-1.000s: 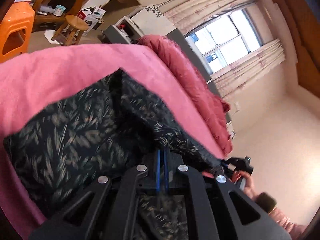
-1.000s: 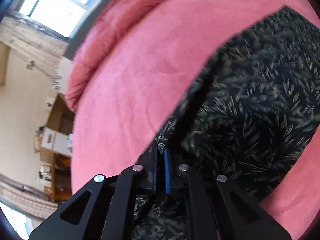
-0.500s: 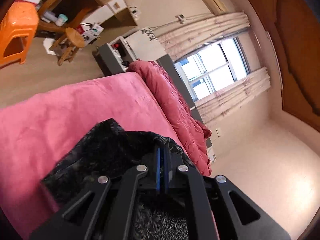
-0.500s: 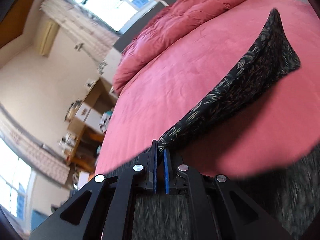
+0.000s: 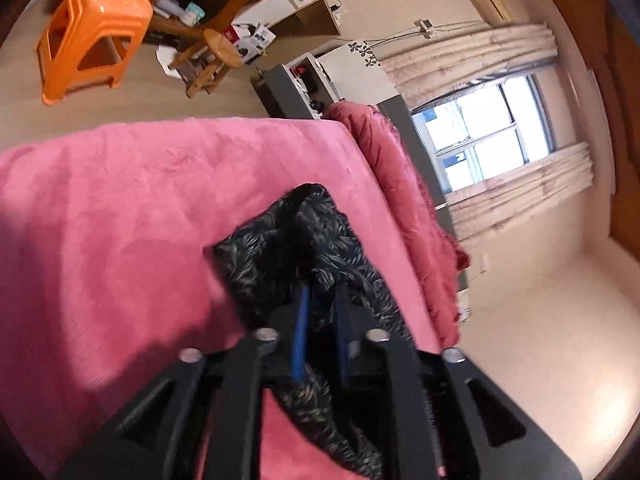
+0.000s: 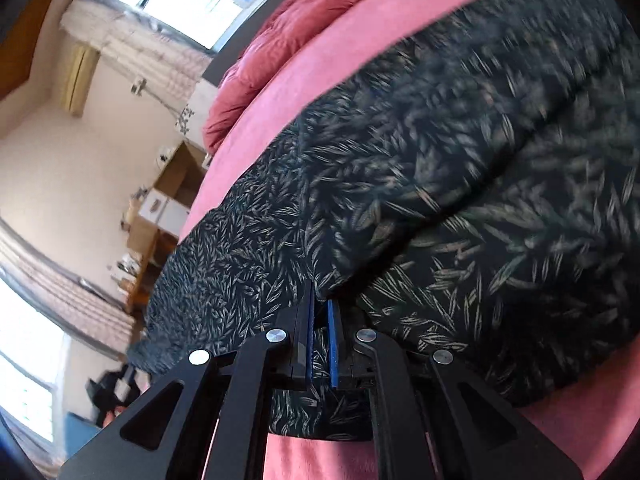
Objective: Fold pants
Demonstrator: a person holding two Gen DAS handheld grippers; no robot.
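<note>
Left gripper (image 5: 320, 292) just opening around pants (image 5: 288, 248), right gripper (image 6: 320, 304) clamping pants, pink bed (image 5: 120, 208).

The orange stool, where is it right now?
In the left wrist view the orange stool stands on the floor at upper left, beyond the pink bed, beside a small wooden stool.

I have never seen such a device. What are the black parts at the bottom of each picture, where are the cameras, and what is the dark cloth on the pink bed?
There is no robot. A person holds one hand-held gripper in each hand, and a fisheye camera on each looks forward along its two fingers.

In the left view, the left hand-held gripper has just been opening; the dark leaf-print pants lie between its blue pads, which no longer seem to pinch them.

In the right view, the right hand-held gripper is closed on the same pants, spread over the pink blanket.

An orange stool stands on the floor behind.
</note>
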